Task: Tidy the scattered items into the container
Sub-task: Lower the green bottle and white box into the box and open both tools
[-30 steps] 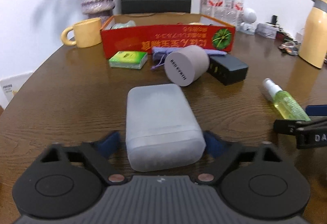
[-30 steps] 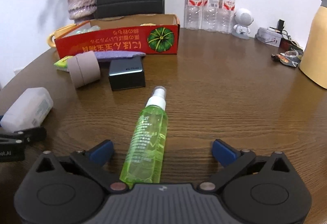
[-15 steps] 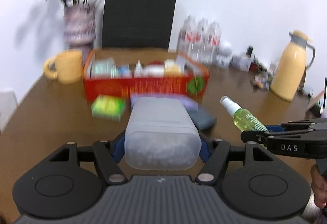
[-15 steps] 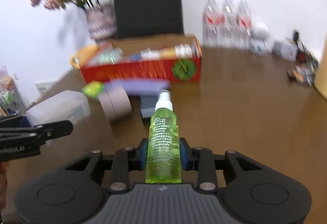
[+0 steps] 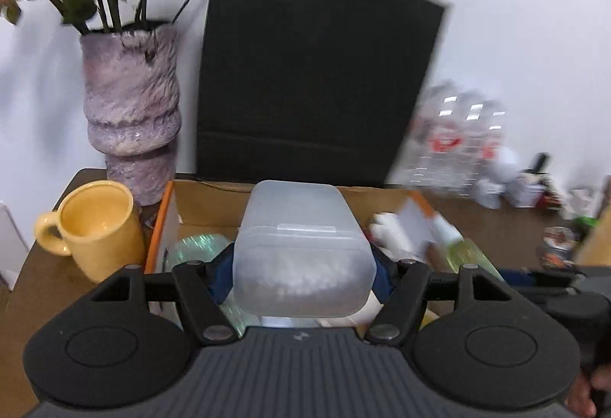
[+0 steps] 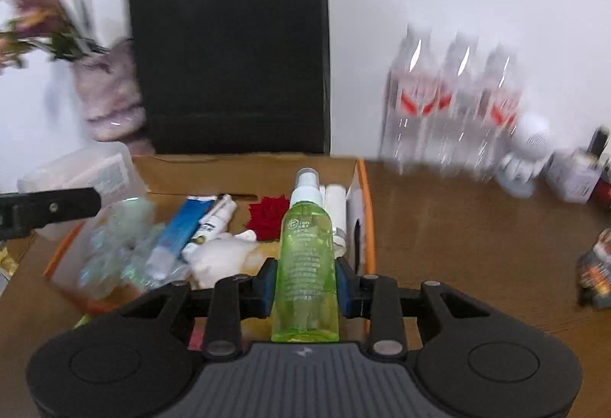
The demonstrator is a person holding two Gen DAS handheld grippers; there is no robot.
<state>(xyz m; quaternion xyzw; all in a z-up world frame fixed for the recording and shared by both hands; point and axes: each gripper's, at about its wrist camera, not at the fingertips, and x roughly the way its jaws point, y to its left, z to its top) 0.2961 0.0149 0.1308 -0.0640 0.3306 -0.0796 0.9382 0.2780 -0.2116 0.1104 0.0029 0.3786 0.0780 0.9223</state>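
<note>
My left gripper (image 5: 303,275) is shut on a frosted translucent plastic box (image 5: 301,246) and holds it above the open cardboard container (image 5: 214,202). My right gripper (image 6: 305,284) is shut on a green spray bottle (image 6: 307,254) with a white cap, held over the right end of the same container (image 6: 362,196). The container holds a blue tube (image 6: 179,227), a red flower (image 6: 267,215), white items and crinkled plastic. The plastic box also shows at the left of the right wrist view (image 6: 80,170), and the green bottle at the right of the left wrist view (image 5: 466,254).
A yellow mug (image 5: 95,227) and a purple vase (image 5: 131,120) with flowers stand left of the container. A black paper bag (image 5: 313,86) stands behind it. Water bottles (image 6: 450,101), a white figure (image 6: 523,158) and small clutter sit on the wooden table (image 6: 477,246) to the right.
Both grippers closed on their items on the table, lifted them and carried them forward; they now hang over the container. The view is much closer to the bag and vase.
</note>
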